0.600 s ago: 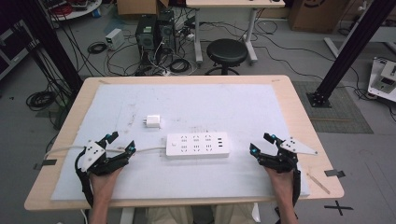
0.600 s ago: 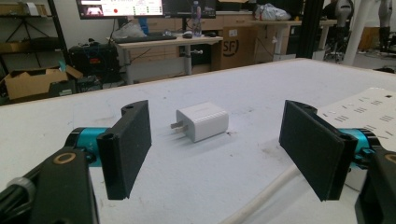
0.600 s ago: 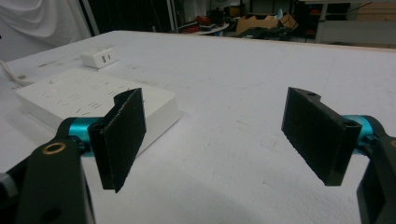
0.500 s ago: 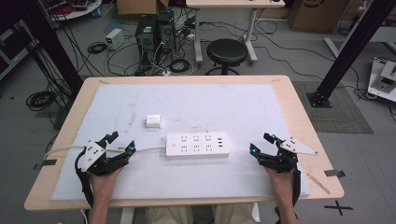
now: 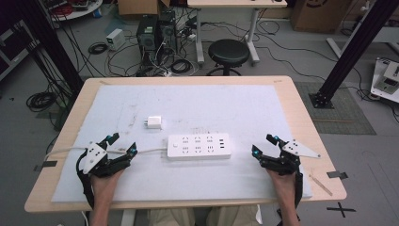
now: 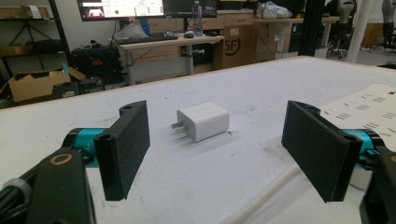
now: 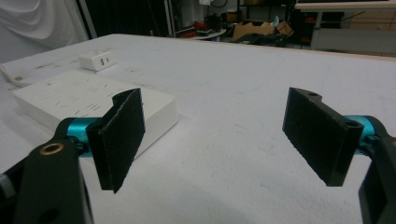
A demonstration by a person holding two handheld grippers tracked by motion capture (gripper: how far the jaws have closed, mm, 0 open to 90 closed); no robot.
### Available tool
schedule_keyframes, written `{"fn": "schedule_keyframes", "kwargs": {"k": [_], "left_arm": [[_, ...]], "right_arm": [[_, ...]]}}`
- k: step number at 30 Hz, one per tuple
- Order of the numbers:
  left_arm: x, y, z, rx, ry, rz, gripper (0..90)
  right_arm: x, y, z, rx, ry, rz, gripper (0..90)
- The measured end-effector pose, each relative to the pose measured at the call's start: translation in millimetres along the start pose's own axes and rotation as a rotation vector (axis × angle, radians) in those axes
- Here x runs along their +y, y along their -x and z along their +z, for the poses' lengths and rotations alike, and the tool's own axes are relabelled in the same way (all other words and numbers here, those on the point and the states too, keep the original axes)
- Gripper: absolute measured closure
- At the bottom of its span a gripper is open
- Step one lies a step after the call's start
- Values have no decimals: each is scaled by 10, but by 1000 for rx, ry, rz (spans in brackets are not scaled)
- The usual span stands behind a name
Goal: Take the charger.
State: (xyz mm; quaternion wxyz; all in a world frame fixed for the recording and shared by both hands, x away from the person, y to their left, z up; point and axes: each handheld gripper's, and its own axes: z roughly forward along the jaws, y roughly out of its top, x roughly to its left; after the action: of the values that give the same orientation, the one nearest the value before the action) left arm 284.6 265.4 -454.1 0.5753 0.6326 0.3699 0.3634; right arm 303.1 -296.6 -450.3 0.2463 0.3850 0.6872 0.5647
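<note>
A pale wooden table (image 5: 301,117) with rounded corners carries a white mat (image 5: 244,108), matte and faintly scuffed with grey marks, that covers nearly the whole top. On the mat lie two white plastic things. One is a long, flat, rectangular power strip (image 5: 200,146) with smooth rounded edges; its top shows rows of socket slots, a round button at its left end and small ports at its right end (too small to count surely). A single thick white cord (image 5: 61,151) leaves its left end and runs toward the table's left edge. The other is a small, boxy charger (image 5: 154,123), glossy and square-cornered, lying well beyond and to the left of the strip; in the left gripper view its two metal prongs point to the left of that view. Two grippers rest low over the near part of the mat, one in each hand. The left gripper (image 5: 121,144) sits at the strip's left, over the cord, its two flat black jaws with their rough, foam-like faces spread wide and holding nothing; the charger appears in the gap between them, farther off. The right gripper (image 5: 263,144) sits just right of the strip, apart from it, jaws likewise spread wide and empty. Each has teal metal collars behind the jaws and a grey three-cornered plate on top.
</note>
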Motion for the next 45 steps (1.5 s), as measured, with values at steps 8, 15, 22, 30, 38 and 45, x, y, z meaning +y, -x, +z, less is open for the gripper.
{"fn": "schedule_keyframes", "kwargs": {"k": [8,15,22,30,38,45], "left_arm": [[-1,1,-7,-2,5,0,234],[6,-8,13,-11,-11,-1,234],[96,-61,46,-107,-44,-7,234],[404,-144,105,-231,-67,56,234],[738,-277,304,-343,-120,112,234],[979,-380,548,-415,-194,170,238]], "right_arm": [[0,-1,2,-5,-1,1,214],[0,-11,-1,-6,-5,-6,214],[0,-15,0,-9,-5,-6,214],[-1,-19,-1,-13,-1,-12,213],[-1,-26,0,-11,-6,-15,214],[-2,-23,0,-7,-3,-22,214]]}}
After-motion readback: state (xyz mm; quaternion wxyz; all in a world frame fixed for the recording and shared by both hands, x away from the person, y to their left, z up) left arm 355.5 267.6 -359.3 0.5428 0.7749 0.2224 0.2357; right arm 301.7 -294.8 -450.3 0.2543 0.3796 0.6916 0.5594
